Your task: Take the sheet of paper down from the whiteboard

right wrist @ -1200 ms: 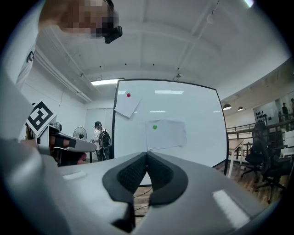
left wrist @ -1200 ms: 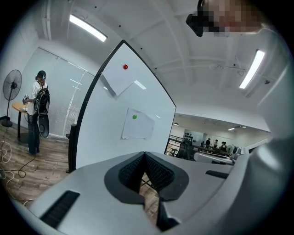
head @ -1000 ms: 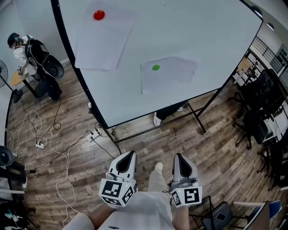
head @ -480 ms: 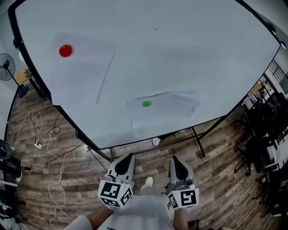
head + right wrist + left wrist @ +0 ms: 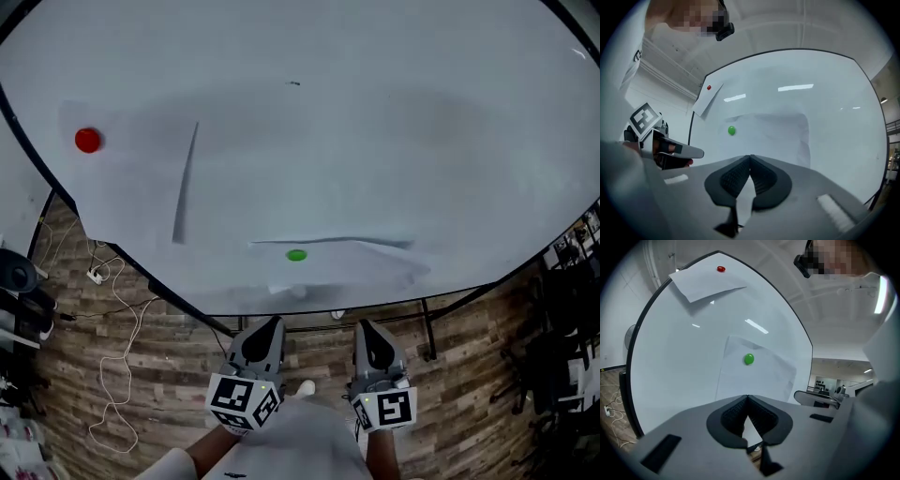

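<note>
both grippers closed, empty, facing the sheet of paper (image 5: 347, 260).

White whiteboard (image 5: 375, 141), green magnet (image 5: 296, 254)

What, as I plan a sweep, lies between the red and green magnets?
Head view: red-magnet sheet, bare whiteboard, then green-magnet sheet.

A floor of wooden planks (image 5: 159, 375) fills the lower part of the head view. A white cable (image 5: 128, 356) loops across it at the left, leading up to a power strip (image 5: 95, 276). A dark round object (image 5: 14, 277) sits at the left edge. Dark office chairs (image 5: 567, 328) stand crowded at the right. A bright ceiling light (image 5: 881, 294) shows in the left gripper view.
</note>
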A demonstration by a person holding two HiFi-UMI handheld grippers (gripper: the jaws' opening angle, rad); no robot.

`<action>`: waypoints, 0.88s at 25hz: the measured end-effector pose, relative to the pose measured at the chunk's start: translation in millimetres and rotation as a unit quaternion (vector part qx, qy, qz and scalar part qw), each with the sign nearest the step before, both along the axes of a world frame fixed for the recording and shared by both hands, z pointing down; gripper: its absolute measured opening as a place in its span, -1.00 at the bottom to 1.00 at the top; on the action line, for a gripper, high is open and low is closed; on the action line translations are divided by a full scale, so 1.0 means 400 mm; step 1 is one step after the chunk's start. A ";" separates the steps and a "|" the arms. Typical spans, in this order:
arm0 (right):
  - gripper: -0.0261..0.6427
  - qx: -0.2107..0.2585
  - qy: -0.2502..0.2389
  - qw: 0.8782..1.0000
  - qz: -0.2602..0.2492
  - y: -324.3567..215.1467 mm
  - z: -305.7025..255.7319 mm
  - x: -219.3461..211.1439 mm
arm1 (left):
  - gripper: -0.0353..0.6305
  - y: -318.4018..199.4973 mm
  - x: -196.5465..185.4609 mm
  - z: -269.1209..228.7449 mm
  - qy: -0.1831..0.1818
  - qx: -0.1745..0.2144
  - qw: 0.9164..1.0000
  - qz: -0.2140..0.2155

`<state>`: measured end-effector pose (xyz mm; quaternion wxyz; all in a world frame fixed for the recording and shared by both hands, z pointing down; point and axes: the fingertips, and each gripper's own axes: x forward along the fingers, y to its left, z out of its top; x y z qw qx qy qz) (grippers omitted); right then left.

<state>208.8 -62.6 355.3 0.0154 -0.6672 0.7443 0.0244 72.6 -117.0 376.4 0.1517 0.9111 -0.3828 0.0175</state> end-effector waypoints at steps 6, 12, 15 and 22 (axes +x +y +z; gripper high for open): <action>-0.89 0.006 -0.017 0.999 -0.028 -0.046 -0.004 -0.008 | -0.88 -0.026 -0.011 0.021 -0.011 -0.009 1.000 -0.025; -0.89 0.005 -0.034 0.999 -0.030 -0.073 -0.016 -0.042 | -0.87 -0.048 -0.046 0.008 -0.011 -0.015 0.999 -0.032; -0.89 0.008 -0.034 0.999 -0.027 -0.083 -0.034 -0.060 | -0.88 -0.058 -0.065 -0.003 -0.008 -0.014 0.999 -0.032; -0.89 0.018 -0.020 0.999 -0.020 -0.095 -0.073 -0.089 | -0.87 -0.071 -0.083 0.000 0.002 -0.017 1.000 -0.024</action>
